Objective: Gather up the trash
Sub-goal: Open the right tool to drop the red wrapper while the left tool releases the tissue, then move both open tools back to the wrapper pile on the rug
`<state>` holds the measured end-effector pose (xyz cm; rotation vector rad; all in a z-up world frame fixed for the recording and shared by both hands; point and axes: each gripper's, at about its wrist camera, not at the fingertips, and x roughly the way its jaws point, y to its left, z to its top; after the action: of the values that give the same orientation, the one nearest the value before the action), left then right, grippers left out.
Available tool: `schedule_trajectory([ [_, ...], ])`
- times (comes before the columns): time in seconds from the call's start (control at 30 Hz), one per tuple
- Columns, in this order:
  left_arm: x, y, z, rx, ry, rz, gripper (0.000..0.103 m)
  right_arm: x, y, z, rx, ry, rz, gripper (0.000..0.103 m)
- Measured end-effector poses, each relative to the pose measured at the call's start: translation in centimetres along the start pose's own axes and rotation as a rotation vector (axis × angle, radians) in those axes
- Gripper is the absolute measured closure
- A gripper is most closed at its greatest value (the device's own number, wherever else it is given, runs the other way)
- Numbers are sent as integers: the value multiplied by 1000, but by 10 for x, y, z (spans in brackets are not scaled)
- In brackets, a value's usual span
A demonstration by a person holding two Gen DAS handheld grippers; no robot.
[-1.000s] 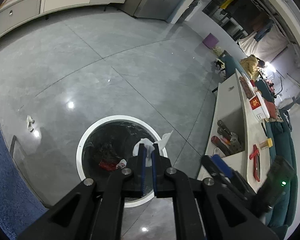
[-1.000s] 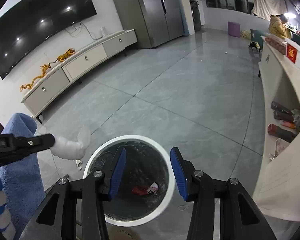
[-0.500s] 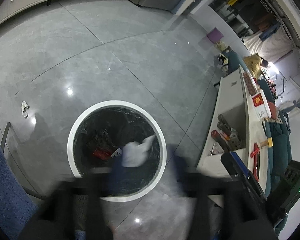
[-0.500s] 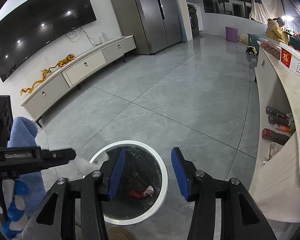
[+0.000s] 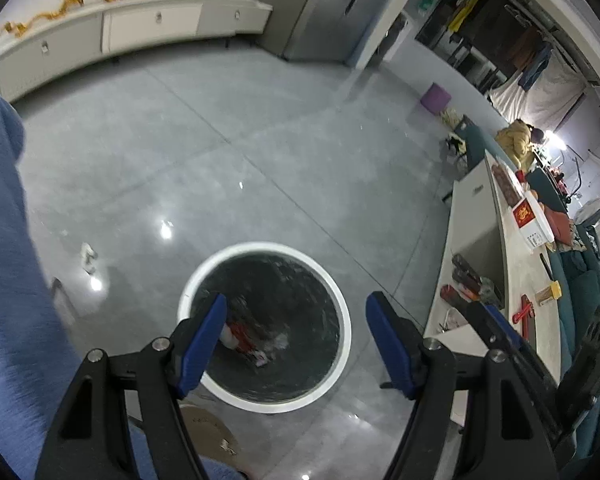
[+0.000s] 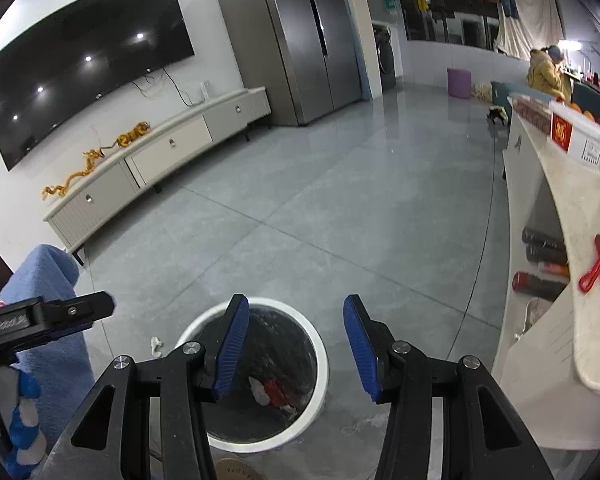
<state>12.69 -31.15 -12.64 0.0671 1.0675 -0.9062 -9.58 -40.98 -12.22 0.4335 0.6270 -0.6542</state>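
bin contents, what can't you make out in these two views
- Bin, left wrist view: blurred; the red and white scraps can't be identified, and the left gripper finger covers part of them.
- Bin, right wrist view: the right gripper fingers hide both sides of the inside.
- White scrap on the floor: too small to identify.

Right gripper (image 6: 292,344) spread above trash bin (image 6: 318,350).
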Motion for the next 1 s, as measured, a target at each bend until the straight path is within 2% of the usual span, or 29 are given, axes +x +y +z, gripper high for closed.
schedule_trajectory([
  [0.23,-77,8,-14,17,-134,27,32,-45,34,17,-66,-92,51,56],
  [0.47,-161,38,-50,34,-266,87,33,-87,90,20,-179,-153,133,55],
  [0.7,-244,105,-105,-39,-376,210,33,-122,149,12,-315,-185,244,47],
  [1.0,-318,221,-182,-224,-425,434,33,-135,234,-20,-534,-125,512,40],
])
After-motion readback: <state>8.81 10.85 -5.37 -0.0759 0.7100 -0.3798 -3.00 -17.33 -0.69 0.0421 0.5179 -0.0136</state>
